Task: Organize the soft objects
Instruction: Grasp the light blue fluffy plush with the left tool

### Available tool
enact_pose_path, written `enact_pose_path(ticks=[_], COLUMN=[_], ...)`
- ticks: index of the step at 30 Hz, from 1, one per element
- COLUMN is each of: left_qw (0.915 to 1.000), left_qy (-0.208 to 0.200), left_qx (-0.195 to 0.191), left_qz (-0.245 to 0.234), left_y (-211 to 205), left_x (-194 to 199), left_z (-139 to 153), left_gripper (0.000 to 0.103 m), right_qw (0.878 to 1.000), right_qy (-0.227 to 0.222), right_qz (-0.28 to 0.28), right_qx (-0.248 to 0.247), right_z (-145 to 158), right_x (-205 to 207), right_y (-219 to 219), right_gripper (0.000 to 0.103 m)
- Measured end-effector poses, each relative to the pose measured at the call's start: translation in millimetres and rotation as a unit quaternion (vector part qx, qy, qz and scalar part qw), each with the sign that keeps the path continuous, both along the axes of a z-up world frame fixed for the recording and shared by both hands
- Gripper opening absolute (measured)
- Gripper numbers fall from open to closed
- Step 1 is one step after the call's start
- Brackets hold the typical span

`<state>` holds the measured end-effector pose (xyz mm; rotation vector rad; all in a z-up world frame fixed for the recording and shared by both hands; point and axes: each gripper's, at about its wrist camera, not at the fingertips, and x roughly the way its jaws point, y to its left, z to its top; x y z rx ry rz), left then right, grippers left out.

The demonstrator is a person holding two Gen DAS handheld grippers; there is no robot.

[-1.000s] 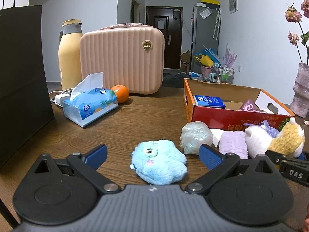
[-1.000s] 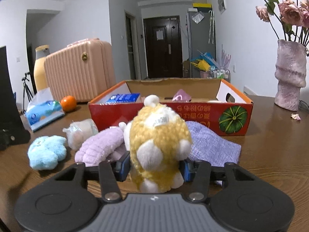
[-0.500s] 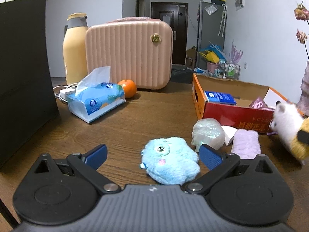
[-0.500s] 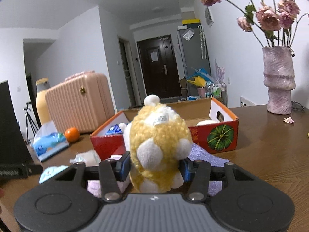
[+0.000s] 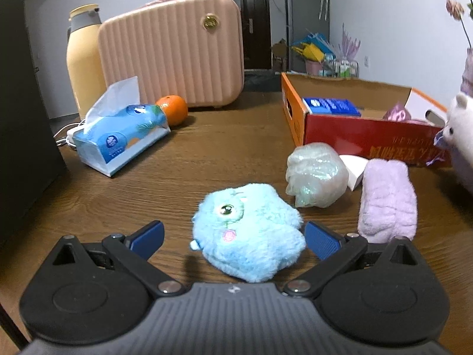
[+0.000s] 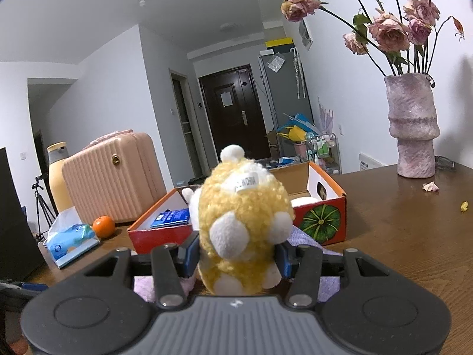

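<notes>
Your right gripper (image 6: 236, 259), clamped on the yellow plush (image 6: 241, 230), has lifted it, probably boxward; left gripper (image 5: 233, 241), jaws apart, now straddles the blue plush (image 5: 248, 232).

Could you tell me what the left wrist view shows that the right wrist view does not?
Only the left wrist view shows the left gripper open around the blue plush, plus the iridescent bundle and the rolled lilac cloth.

Only the right wrist view shows the right gripper shut on the yellow plush, the whole vase and its dried roses.

Both show the red box, pink case, orange, tissue pack and the wooden table.
</notes>
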<state>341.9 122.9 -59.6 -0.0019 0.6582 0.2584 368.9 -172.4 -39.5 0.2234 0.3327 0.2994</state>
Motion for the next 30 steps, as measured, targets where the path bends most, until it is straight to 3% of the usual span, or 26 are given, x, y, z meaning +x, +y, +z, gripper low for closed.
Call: enact_pose_path(ticks=[5, 7, 10, 22, 30], left_qw=[0.9996, 0.9994, 0.9990, 1.0000, 0.9995], left_qy=[0.024, 0.033, 0.040, 0.001, -0.016], left_qx=[0.011, 0.004, -0.011, -0.002, -0.021], left_qz=[-0.006, -0.010, -0.019, -0.004, 0.016], left_y=[-1.4, 0.4, 2.9, 0.0, 8.5], left_x=[16.4, 19.2, 20.4, 2.1, -6.6], left_z=[-10.5, -12.9, -14.1, 1.8, 12.5], left_gripper=[0.100, 0.077, 0.074, 0.073, 0.073], right_qw=[1.000, 0.999, 0.997, 0.984, 0.971], right_qy=[0.025, 0.039, 0.063, 0.152, 0.197], right_qz=[0.006, 0.011, 0.018, 0.057, 0.068], right_qx=[0.006, 0.010, 0.028, 0.071, 0.115], right_z=[-5.6, -8.5, -13.1, -32.8, -41.9], right_x=[6.1, 8.9, 12.3, 19.5, 24.0], right_y=[-0.1, 1.0, -1.0, 11.6, 7.7], right_gripper=[0.050, 0.050, 0.050, 0.050, 0.050])
